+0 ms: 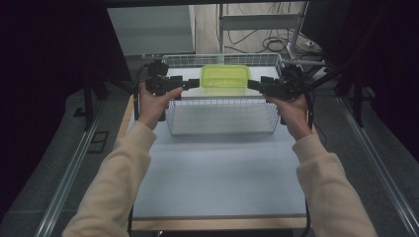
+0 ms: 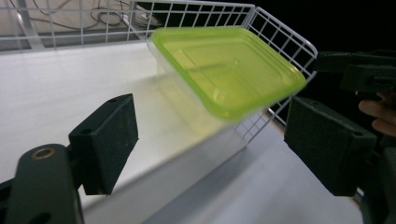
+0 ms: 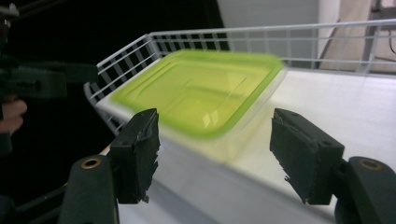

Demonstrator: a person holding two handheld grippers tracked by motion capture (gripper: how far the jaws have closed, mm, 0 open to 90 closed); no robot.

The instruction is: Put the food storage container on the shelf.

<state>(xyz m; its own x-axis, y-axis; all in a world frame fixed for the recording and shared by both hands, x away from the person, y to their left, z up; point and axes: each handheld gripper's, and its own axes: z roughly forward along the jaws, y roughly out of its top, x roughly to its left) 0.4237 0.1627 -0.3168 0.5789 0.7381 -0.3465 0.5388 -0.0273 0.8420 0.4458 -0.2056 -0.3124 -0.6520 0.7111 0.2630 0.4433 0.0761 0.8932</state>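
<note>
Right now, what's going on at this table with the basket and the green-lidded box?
A person holds a gripper in each hand, one at each side of a white wire basket. A clear container with a green lid sits inside it toward the far wall. The left gripper and right gripper both point inward at the container with jaws open, closed on nothing. The lid is on.

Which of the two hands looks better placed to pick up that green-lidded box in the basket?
Neither clearly. In the high view the left gripper and right gripper flank the green-lidded box in the wire basket about equally, both open and aimed at it. A grab from both ends looks likely.
</note>
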